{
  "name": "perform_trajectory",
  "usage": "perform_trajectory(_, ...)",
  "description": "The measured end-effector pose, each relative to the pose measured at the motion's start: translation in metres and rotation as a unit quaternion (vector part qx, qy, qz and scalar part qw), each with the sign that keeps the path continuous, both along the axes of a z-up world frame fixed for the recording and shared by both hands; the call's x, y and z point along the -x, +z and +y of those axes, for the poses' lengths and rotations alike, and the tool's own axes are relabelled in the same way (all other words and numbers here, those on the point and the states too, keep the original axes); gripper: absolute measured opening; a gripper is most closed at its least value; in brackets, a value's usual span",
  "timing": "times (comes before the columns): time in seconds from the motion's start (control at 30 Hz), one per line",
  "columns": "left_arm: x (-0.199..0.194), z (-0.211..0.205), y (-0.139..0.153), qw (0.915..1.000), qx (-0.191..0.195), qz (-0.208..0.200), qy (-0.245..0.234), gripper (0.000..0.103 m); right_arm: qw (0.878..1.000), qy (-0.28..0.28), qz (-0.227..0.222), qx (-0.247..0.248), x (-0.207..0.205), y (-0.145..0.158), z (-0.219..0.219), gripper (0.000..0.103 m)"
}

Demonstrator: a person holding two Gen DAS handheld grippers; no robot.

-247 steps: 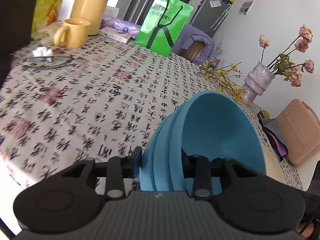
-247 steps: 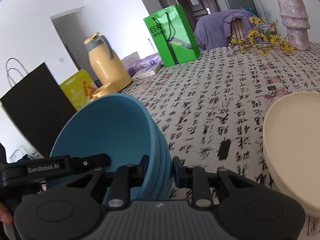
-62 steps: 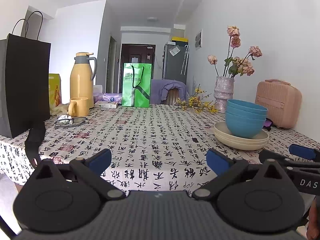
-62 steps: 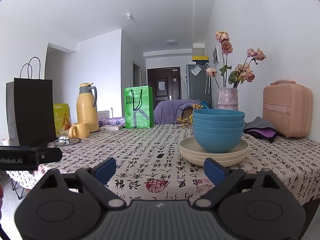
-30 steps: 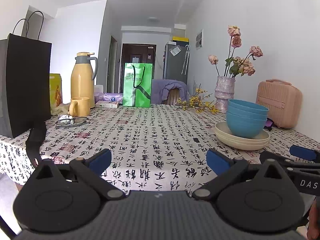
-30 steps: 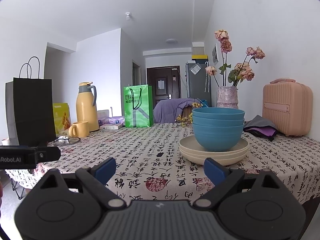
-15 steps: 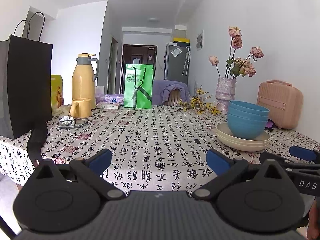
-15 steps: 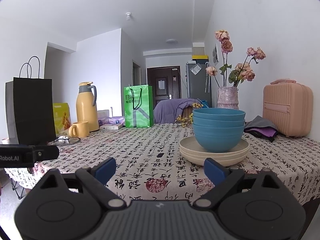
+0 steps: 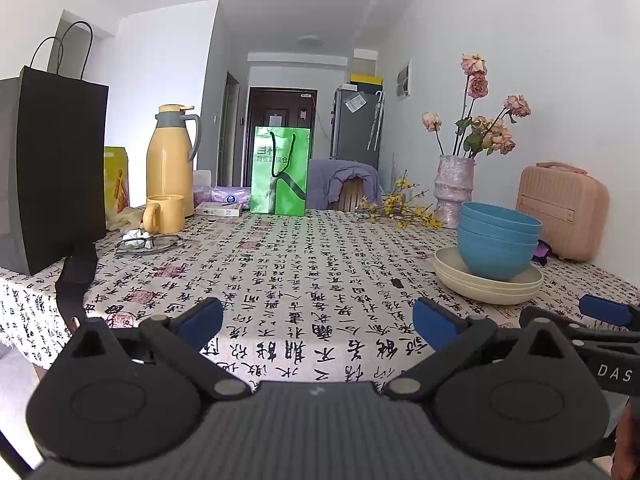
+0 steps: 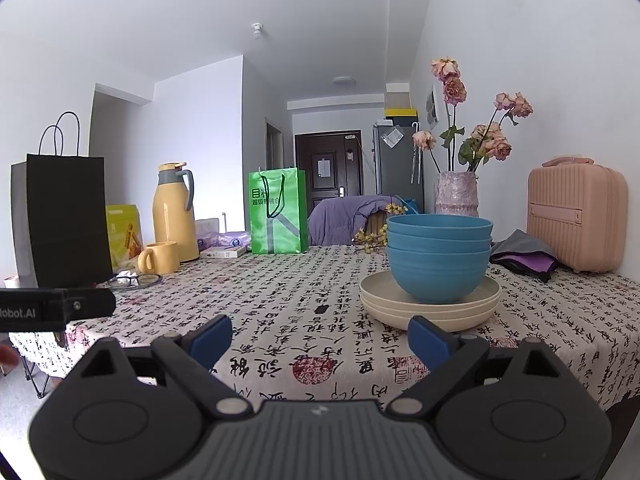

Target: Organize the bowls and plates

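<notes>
Three nested blue bowls (image 9: pixel 498 242) (image 10: pixel 438 258) stand upright on a stack of cream plates (image 9: pixel 486 282) (image 10: pixel 430 310) at the right of the table. My left gripper (image 9: pixel 318 322) is open and empty, held back at the table's near edge, left of the stack. My right gripper (image 10: pixel 320 338) is also open and empty, just short of the table edge with the plates a little beyond its right finger. In the left wrist view the right gripper (image 9: pixel 608 312) shows at the far right.
The table wears a calligraphy-print cloth (image 9: pixel 296 264). A black paper bag (image 9: pixel 48 168), yellow flask (image 9: pixel 170 160), yellow mug (image 9: pixel 164 214), glasses (image 9: pixel 148 242) and green bag (image 9: pixel 280 176) stand left and back. A vase of flowers (image 9: pixel 454 188) and pink case (image 9: pixel 562 210) stand behind the stack.
8.2 s ago both grippers were shut on the blue bowls above the table. Now the bowls rest on the plates and both grippers are open and drawn back; almost no motion in the last second.
</notes>
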State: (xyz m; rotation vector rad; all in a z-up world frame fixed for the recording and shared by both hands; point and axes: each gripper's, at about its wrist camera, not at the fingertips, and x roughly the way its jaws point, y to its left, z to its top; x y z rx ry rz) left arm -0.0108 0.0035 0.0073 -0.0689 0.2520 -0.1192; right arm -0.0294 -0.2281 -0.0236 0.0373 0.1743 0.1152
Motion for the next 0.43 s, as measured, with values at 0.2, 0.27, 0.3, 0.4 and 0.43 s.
perform_trajectory(0.2,0.0016,-0.0021,0.0019,1.0,-0.003,-0.006,0.002,0.103,1.0,-0.001,0.002,-0.003,-0.0009,-0.0004,-0.0007,0.095)
perform_trajectory(0.27,0.0019,-0.0024,0.0024,1.0,-0.005,-0.006,0.003,0.103,1.0,-0.001,0.0,-0.003,0.0,-0.0001,-0.0007,0.095)
perform_trajectory(0.3,0.0023,-0.0029,0.0027,0.9999,-0.007,-0.008,0.003,0.103,1.0,-0.002,-0.001,-0.003,0.0001,0.0001,-0.0008,0.095)
perform_trajectory(0.4,0.0039,-0.0057,0.0025,0.9998,-0.016,-0.007,-0.005,0.103,1.0,-0.002,-0.002,-0.004,0.0003,-0.0001,-0.0013,0.095)
perform_trajectory(0.43,0.004,-0.0071,0.0016,0.9998,-0.019,-0.006,-0.009,0.103,1.0,-0.002,-0.002,-0.004,0.0007,-0.0002,-0.0014,0.095)
